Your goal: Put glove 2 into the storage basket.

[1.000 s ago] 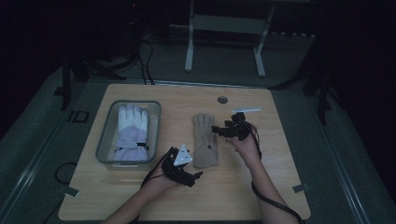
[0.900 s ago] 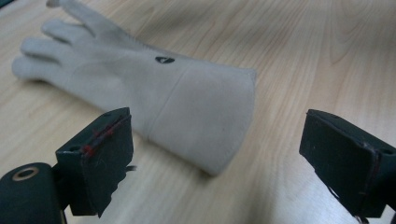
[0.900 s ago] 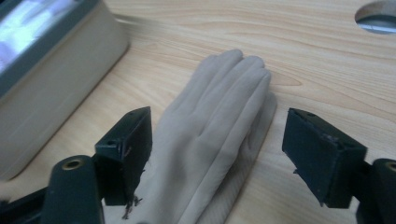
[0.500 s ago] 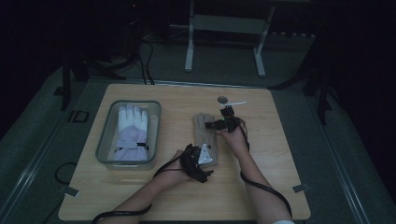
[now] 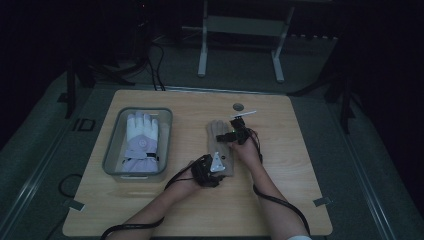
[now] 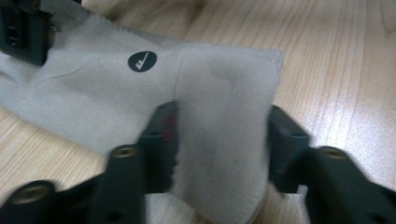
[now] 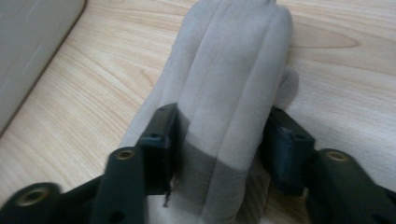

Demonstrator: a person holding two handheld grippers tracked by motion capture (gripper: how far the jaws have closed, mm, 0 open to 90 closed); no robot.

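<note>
Grasp step: tan glove [image 5: 220, 147] lies flat mid-table, right of the bin [image 5: 112, 155]. Left gripper [image 5: 214, 169] has just been closing, jaws now clamped on the cuff; right gripper [image 5: 235, 135] likewise pinches the fingers. Next, likely a joint lift toward the bin. White glove [image 5: 140, 140] already fills it; near wall is the hurdle.

not much to read here tbh. the grey glove [image 6: 140, 88] has a small round black badge [image 6: 142, 61] with a white logo mark on it, sitting just ahead of the left tongs [image 6: 219, 135], a bit to their left in the left gripper view. can't make out any letters in it. the white glove [image 5: 141, 137] has a round emblem too, too small to read.
</note>
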